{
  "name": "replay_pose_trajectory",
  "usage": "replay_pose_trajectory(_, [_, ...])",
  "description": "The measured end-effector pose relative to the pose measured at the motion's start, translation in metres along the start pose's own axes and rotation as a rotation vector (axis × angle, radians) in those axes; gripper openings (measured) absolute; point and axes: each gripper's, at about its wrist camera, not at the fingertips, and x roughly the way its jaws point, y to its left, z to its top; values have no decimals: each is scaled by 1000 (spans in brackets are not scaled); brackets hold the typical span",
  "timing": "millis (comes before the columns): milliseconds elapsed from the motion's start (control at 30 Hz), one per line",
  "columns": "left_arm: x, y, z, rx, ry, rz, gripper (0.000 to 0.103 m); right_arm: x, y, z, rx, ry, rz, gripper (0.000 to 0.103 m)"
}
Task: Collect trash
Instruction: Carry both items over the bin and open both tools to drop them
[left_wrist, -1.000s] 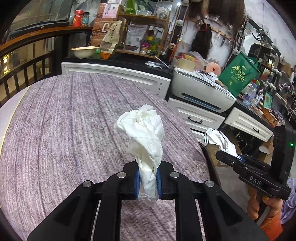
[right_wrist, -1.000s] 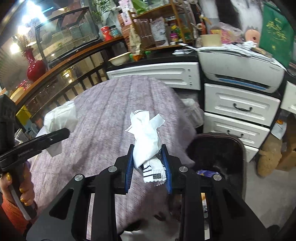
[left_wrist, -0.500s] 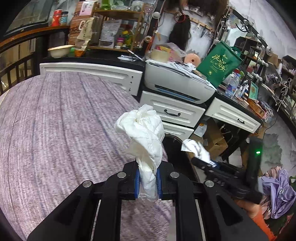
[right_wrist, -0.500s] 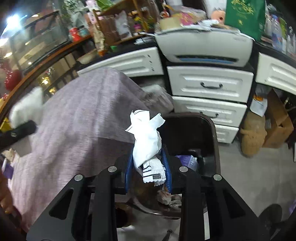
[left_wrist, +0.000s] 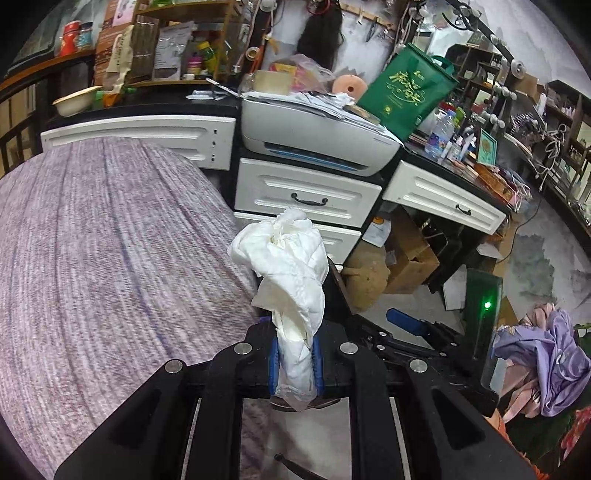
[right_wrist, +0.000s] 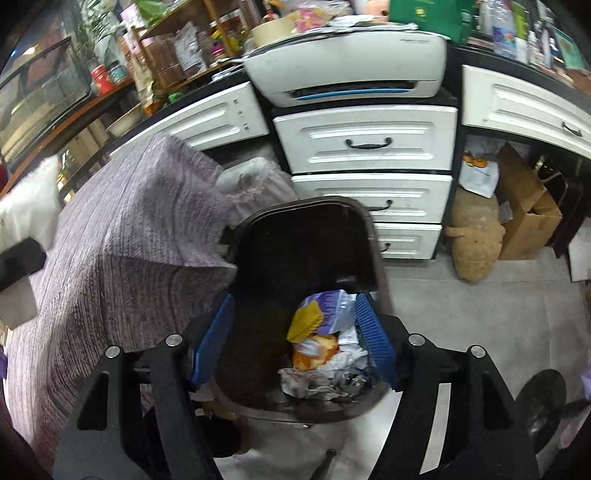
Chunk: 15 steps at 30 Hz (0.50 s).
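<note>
1. The purple-grey woven tablecloth covers the table on the left; I judge it the place the trash comes from, and no loose piece shows on it in either view.
2. The left gripper is clamped tight on one crumpled white paper tissue wad, pinched low between its blue pads so the bulk stands up above them. It sits at the table edge, near the bin, probably waiting its turn.
3. The right gripper hangs directly over the dark brown plastic trash bin, spread wide with nothing between its two blue ribbed pads; that fits a drop into the bin.
4. Inside the bin lie several crumpled wrappers and papers, too jumbled to count.
</note>
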Motion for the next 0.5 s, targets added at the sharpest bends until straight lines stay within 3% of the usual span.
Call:
replay_pose_trajectory(200, [32, -32, -4, 79, 71, -23, 17, -27, -27, 0, 59, -50, -35, 71])
replay_pose_trajectory(233, [39, -38, -5, 97, 86, -17, 23, -32, -30, -1, 65, -58, -39, 71])
replay_pose_trajectory(267, [45, -41, -5, 106, 99, -15, 43, -38, -32, -1, 69, -70, -44, 71])
replay_pose_trajectory(300, [53, -45, -6, 112, 114, -12, 71, -44, -35, -1, 70, -84, -53, 71])
replay_pose_trajectory(333, [58, -48, -7, 113, 115, -8, 79, -48, -36, -1, 69, -94, -61, 72])
replay_pose_trajectory(500, [60, -60, -12, 156, 97, 1, 81, -67, -49, -4, 82, -125, -98, 73])
